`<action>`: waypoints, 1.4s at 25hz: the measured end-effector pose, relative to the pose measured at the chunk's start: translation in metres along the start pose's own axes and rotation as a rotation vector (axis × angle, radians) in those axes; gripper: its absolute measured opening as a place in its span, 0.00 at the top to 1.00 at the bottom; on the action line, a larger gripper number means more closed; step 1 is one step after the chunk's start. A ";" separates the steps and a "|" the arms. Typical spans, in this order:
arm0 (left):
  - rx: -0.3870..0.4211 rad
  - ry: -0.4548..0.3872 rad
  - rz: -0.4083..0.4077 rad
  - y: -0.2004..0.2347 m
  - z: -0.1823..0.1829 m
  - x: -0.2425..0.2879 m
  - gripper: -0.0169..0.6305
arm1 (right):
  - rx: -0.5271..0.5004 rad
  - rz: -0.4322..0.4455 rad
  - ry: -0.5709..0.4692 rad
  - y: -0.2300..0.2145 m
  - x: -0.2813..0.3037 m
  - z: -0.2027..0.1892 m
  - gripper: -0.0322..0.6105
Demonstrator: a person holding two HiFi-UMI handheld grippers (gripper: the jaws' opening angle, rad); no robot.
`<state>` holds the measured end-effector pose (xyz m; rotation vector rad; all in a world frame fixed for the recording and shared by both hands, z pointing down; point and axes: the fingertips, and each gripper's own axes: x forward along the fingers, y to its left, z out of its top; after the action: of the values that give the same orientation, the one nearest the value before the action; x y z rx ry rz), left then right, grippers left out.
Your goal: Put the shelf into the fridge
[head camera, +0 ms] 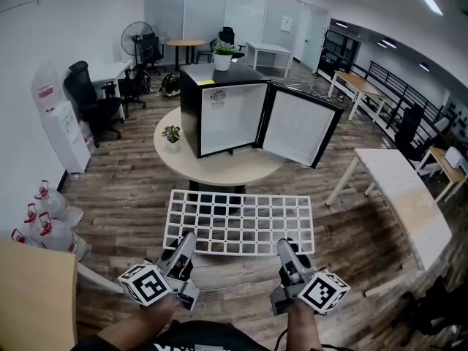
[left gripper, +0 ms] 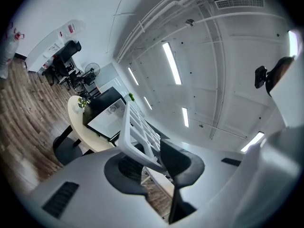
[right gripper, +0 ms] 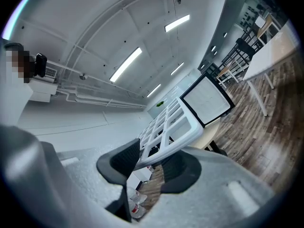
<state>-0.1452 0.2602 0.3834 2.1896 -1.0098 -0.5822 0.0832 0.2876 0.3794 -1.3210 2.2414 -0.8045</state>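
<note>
A white grid shelf (head camera: pixel 240 220) hangs level in the air in front of me, short of the round table. My left gripper (head camera: pixel 186 248) is shut on its near edge at the left, and my right gripper (head camera: pixel 286 251) is shut on the near edge at the right. In the left gripper view the shelf's (left gripper: pixel 135 129) edge bar runs between the dark pads (left gripper: pixel 178 160). The right gripper view shows the shelf (right gripper: pixel 173 127) pinched the same way. The black mini fridge (head camera: pixel 219 108) stands on the round table (head camera: pixel 212 168), its door (head camera: pixel 297 126) swung open to the right, its white inside empty.
A small potted plant (head camera: pixel 172 133) sits on the table left of the fridge, another plant (head camera: pixel 223 55) on top of it. A long white table (head camera: pixel 406 199) stands at the right. Water bottles (head camera: pixel 44 214) and a dispenser (head camera: pixel 62 126) are at the left, a wooden surface (head camera: pixel 33 298) at my near left.
</note>
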 end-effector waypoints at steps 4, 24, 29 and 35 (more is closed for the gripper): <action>0.005 0.000 -0.001 -0.012 -0.015 0.012 0.82 | -0.003 0.009 0.000 -0.014 -0.012 0.013 0.75; 0.018 -0.004 0.008 -0.028 -0.051 0.059 0.82 | 0.001 0.034 0.010 -0.067 -0.022 0.047 0.75; 0.007 -0.003 -0.004 -0.005 -0.036 0.084 0.82 | -0.011 -0.005 0.019 -0.080 0.009 0.052 0.75; -0.010 -0.009 -0.027 0.024 -0.008 0.127 0.82 | -0.015 0.011 0.009 -0.091 0.063 0.066 0.75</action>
<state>-0.0750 0.1509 0.3909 2.1970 -0.9813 -0.6094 0.1525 0.1795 0.3862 -1.3139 2.2637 -0.7923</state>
